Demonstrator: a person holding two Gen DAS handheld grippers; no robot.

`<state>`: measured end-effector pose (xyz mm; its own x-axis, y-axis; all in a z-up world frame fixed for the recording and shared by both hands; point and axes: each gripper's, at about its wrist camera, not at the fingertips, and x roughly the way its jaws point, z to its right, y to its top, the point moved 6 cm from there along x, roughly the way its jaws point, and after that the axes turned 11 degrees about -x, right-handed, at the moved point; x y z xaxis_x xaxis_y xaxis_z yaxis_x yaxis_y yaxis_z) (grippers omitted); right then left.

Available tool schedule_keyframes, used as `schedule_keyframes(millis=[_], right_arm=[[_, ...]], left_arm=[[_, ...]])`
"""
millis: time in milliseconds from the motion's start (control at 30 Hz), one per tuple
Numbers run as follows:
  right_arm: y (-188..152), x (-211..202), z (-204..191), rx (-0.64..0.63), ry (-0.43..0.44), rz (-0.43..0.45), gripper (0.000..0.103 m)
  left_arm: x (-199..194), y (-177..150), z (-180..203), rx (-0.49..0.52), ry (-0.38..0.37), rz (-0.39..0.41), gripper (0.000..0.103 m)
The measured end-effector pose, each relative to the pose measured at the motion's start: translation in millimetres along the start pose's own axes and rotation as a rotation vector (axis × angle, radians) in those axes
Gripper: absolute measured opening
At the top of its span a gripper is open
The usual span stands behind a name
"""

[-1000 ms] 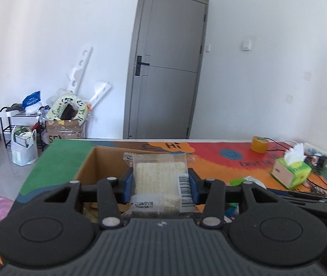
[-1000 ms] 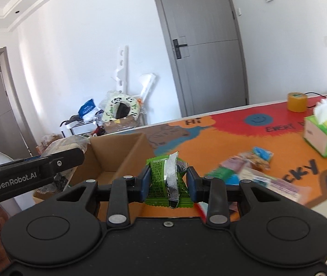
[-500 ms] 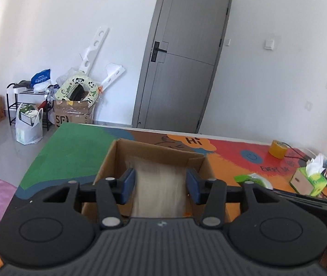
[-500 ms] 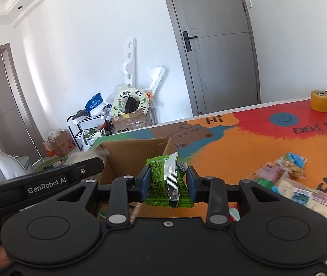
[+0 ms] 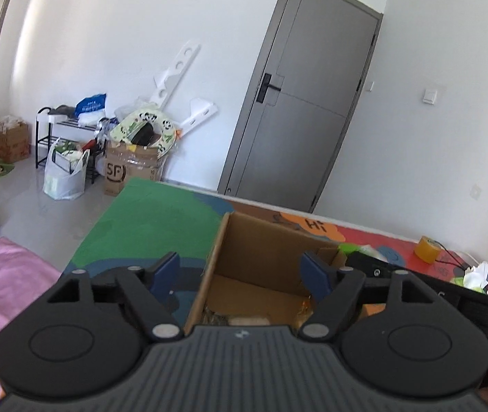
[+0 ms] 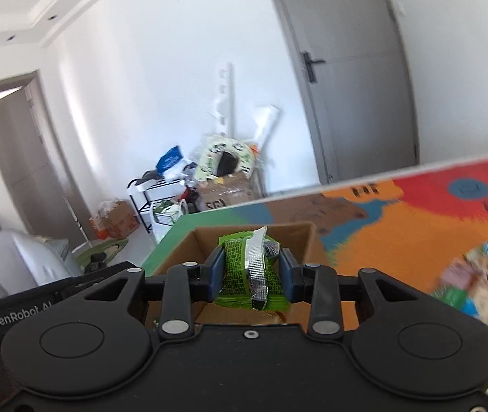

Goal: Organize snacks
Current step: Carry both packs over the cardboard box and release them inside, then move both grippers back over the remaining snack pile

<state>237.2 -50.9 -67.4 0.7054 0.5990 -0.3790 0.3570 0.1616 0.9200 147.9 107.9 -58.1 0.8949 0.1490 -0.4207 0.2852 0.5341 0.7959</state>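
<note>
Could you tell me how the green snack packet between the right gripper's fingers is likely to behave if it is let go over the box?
The green snack packet looks like thin crinkled foil wrap, so it is probably light and somewhat floppy. Its glossy silver seam suggests a slippery surface that could slide between the right gripper pads. Dropped into the cardboard box, it should land flat rather than roll.

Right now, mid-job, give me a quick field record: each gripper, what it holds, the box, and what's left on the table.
left gripper: jaws just opened wide, nothing between them, over the cardboard box
right gripper: jaws just opening, green snack packet still between the pads, above the box
box contents: some items at the bottom, unclear
table: loose snack packets at right, blurred
</note>
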Motion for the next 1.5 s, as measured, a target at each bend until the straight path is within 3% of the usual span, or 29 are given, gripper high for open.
schedule_keyframes(millis=[67,233,400,1100,1500], right_arm=[[-3,-6,5,0.02,-0.002,0.009,0.063],[-19,-25,31,0.094,-0.04,-0.03,0.065],[-36,-49,63,0.115,-0.121,-0.049,0.073],[-77,-130,146,0.112,-0.322,-0.089,0.075],[-85,-163,176,0.126,-0.338,-0.088,0.075]], left_arm=[[0,-2,2,0.011,0.002,-0.005,0.082],[-3,-6,11,0.011,-0.02,-0.018,0.093],[-8,-15,29,0.039,-0.036,-0.021,0.095],[-15,-70,129,0.213,-0.164,-0.098,0.096],[2,-99,170,0.233,-0.193,-0.158,0.096]])
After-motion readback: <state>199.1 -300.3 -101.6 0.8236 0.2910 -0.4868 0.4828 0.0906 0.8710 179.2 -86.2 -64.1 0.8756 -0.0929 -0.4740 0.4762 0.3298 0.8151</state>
